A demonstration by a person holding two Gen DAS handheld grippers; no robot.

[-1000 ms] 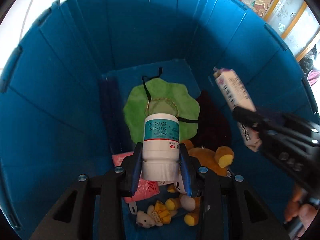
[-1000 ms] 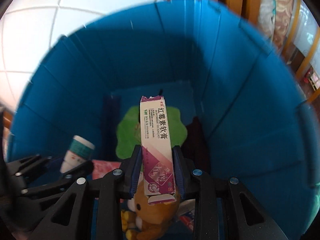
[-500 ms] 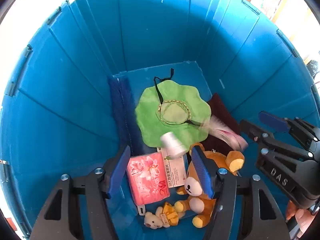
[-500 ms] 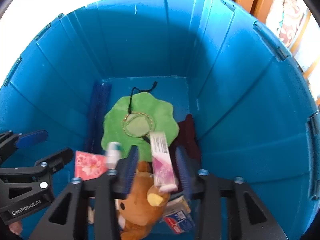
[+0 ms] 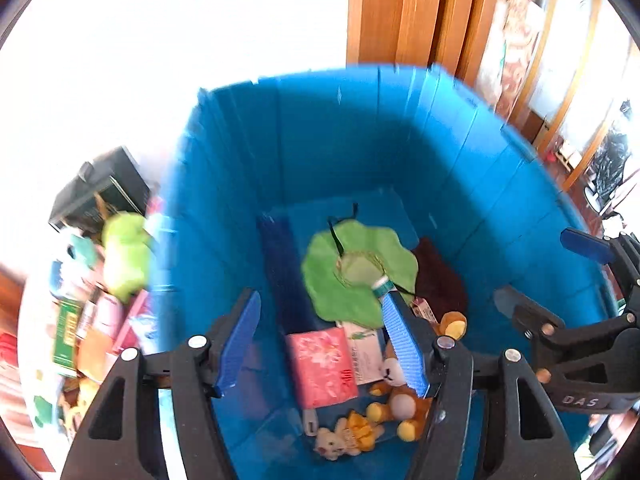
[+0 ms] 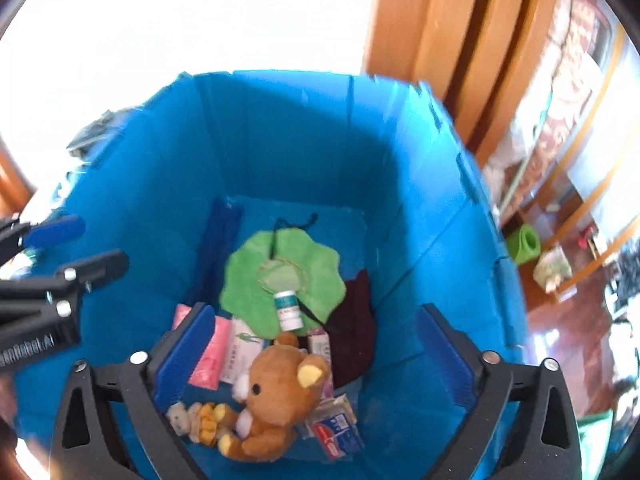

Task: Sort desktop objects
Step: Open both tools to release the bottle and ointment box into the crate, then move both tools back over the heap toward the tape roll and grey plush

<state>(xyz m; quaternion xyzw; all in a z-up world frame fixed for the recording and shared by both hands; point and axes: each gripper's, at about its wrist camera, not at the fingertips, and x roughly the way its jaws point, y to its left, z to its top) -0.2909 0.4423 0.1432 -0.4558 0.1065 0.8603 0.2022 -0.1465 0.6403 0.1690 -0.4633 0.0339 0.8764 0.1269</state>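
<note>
Both grippers hang above a deep blue bin [image 6: 280,128] with ribbed walls. The left gripper [image 5: 320,344] has its blue ribbed fingers [image 5: 240,336] parted with nothing between them; they have just been opening. The right gripper [image 6: 316,356] stands spread very wide, also empty, its fingers having just been opening too.

On the bin floor, a small white pill bottle [image 6: 289,311] with a teal label band lies on the edge of a wavy green cloth [image 6: 248,292]. A slim white-and-purple carton [image 6: 320,346] rests just beside it, partly under a brown teddy bear [image 6: 276,400]. A pink packet [image 5: 324,364] and a dark maroon cloth [image 6: 356,336] lie nearby. Outside the bin, blurred clutter [image 5: 100,304] covers the worktop.
</note>
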